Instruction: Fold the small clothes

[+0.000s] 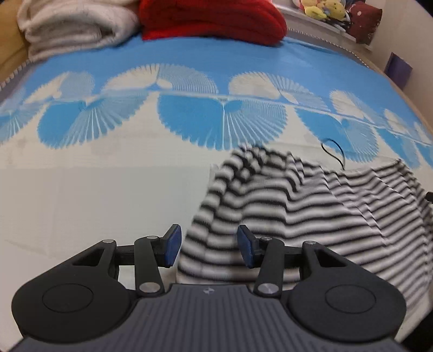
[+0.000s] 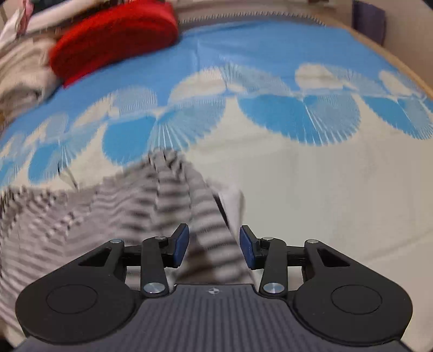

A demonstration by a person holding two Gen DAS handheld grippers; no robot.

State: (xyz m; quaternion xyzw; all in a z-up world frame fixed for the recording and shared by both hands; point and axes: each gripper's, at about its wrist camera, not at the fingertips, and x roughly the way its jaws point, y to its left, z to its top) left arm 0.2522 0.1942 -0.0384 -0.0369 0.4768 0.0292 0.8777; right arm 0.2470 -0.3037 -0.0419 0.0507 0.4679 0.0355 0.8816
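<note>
Both claws are down low at the near edge of the bed, and it looks like a two-corner pick-up is on. The left gripper (image 1: 208, 247) has its blue pads spread wide with striped cloth lying in the gap, nothing pinched yet as far as I can tell. The right gripper (image 2: 213, 249) is the same story: jaws wide apart, a ridge of the same cloth running between them, no squeeze. My read is that each sits at its own end of the hem so the garment can be lifted evenly.

The striped garment (image 1: 311, 205) itself is black and white, soft and rumpled, bunched into a peak in the middle instead of lying flat; the picture is blurred, so its exact shape is hard to call. It rests on the near, pale part of the bedspread (image 1: 108, 189).

Farther back, the blue fan pattern, then a red cushion (image 1: 213, 21) and a cream blanket (image 1: 73, 27) by the headboard
</note>
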